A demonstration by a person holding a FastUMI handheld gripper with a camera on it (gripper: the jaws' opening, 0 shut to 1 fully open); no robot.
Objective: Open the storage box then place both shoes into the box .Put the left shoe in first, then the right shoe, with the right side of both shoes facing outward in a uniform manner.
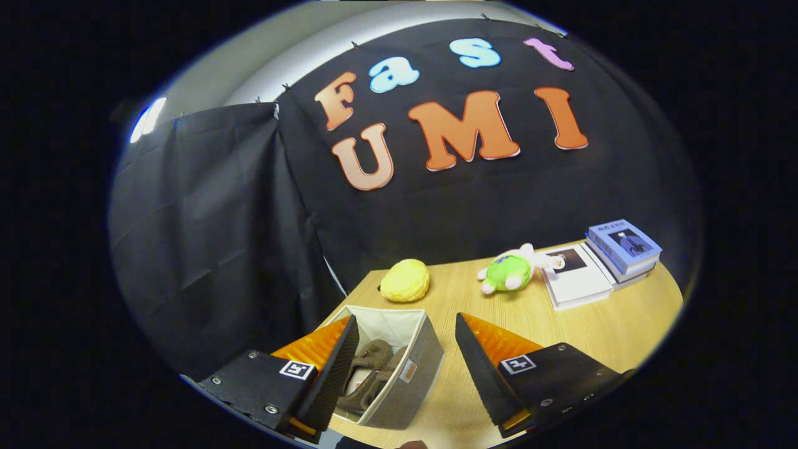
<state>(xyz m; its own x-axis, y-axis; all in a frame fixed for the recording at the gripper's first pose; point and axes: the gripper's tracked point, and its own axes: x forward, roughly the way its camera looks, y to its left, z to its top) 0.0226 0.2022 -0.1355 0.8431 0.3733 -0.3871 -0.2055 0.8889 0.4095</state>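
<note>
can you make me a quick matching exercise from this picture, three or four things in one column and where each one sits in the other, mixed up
Things:
1. brown shoes
2. yellow plush
3. green plush toy
4. blue book

Places:
A. on top of the book stack
B. inside the open storage box, between the open fingers of the gripper
C. on the table just beyond the box
D. beside the white book

Pairs: 1-B, 2-C, 3-D, 4-A

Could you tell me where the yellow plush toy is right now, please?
In the gripper view, the yellow plush toy lies on the table, beyond the storage box, beside the green plush toy.
</note>
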